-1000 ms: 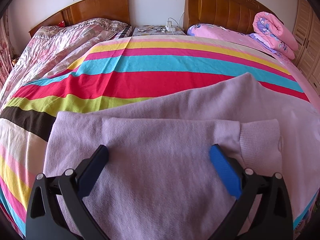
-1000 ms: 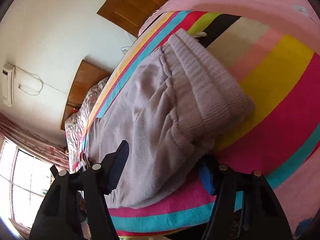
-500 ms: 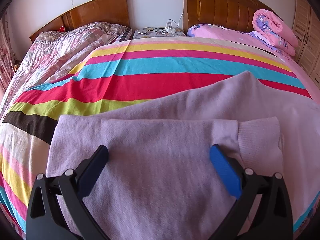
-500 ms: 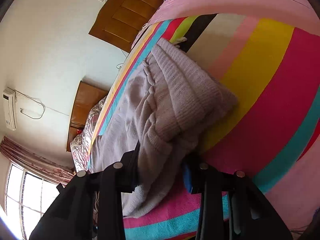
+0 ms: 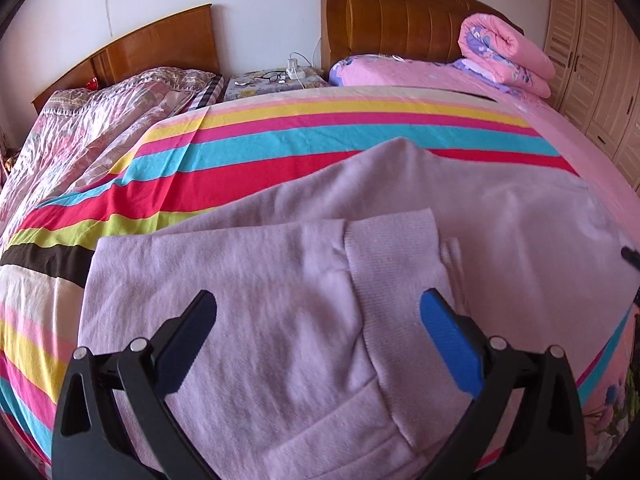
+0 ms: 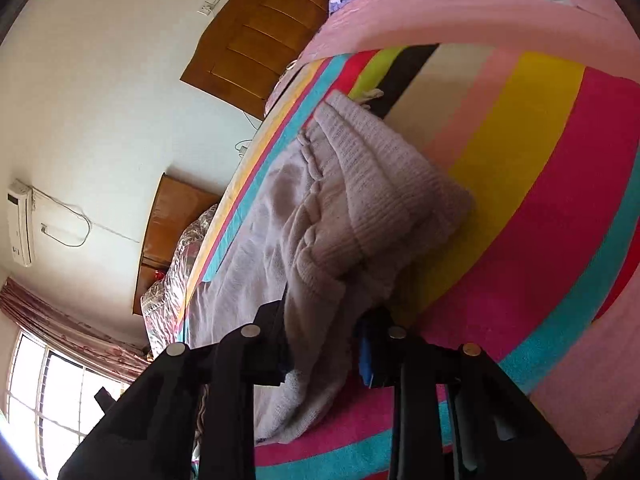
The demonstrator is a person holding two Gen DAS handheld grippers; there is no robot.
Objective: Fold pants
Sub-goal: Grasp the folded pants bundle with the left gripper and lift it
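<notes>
Centrally placed on a bed: lilac knit pants [image 5: 280,300], spread over a striped blanket [image 5: 256,152] of yellow, pink, turquoise, red, green and black bands. Folded once already, with one ribbed cuff [image 5: 392,248] lying on top of the upper layer.

Seen from the left wrist: left gripper [image 5: 318,316] hanging above the pants, black and blue fingers [image 5: 448,332] spread wide, nothing between them, no contact with the cloth.

Seen from the right wrist, with the view tilted sideways: right gripper [image 6: 322,344] at the near edge of the pants [image 6: 360,200], jaws closing, a bunched fold of lilac knit caught between them and pinched by the pads. Ribbed waistband [image 6: 384,168] raised in a thick ridge just beyond the fingers.

Further back: two wooden headboards [image 5: 400,12] against a white wall, a rolled pink quilt [image 5: 504,56] on a pink sheet, a small nightstand [image 5: 272,84] between the beds, louvred wardrobe doors [image 5: 592,52] at the right. Also on the wall, an air-conditioning unit [image 6: 20,228], and a curtained window [image 6: 60,392] below it.
</notes>
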